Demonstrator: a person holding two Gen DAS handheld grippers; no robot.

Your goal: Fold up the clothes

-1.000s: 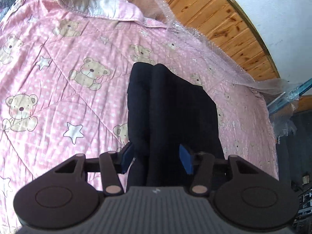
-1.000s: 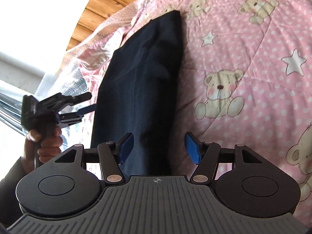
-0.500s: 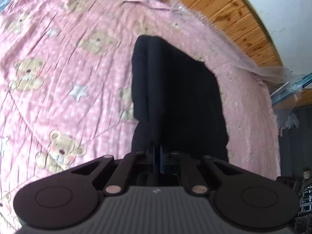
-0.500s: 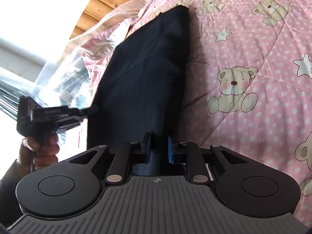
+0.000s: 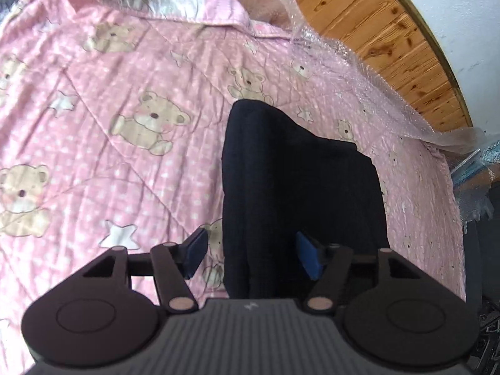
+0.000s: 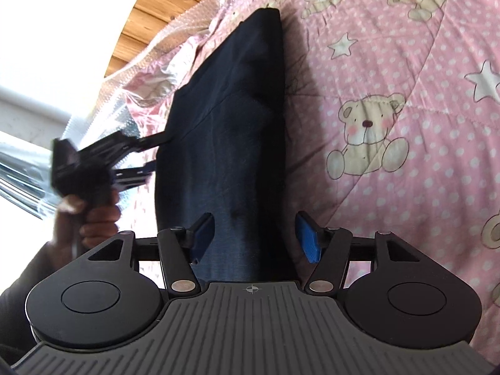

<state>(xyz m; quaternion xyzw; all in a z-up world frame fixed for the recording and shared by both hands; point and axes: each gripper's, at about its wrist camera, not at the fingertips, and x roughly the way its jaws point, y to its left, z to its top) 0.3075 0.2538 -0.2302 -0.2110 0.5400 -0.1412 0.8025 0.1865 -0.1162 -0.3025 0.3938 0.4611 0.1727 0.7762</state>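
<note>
1. Nearest in the left wrist view: left gripper (image 5: 254, 257), jaws just swung apart, blue pads clear of the cloth, near edge of the dark navy folded garment (image 5: 300, 187) lying loose between them.
2. Nearest in the right wrist view: right gripper (image 6: 254, 239), jaws likewise just parted, pressing nothing, the garment's near end between the pads.
3. Further out, at the left of that view: hand (image 6: 93, 215) around the left gripper's handle, fingers reaching to the garment's left edge.
4. Beyond: garment flat on the pink teddy-bear quilt (image 5: 109, 172), stretching away in a long narrow shape.
5. Farthest: bubble wrap (image 5: 375, 72) along the quilt's far edge, then wooden boards (image 5: 384, 25).
</note>
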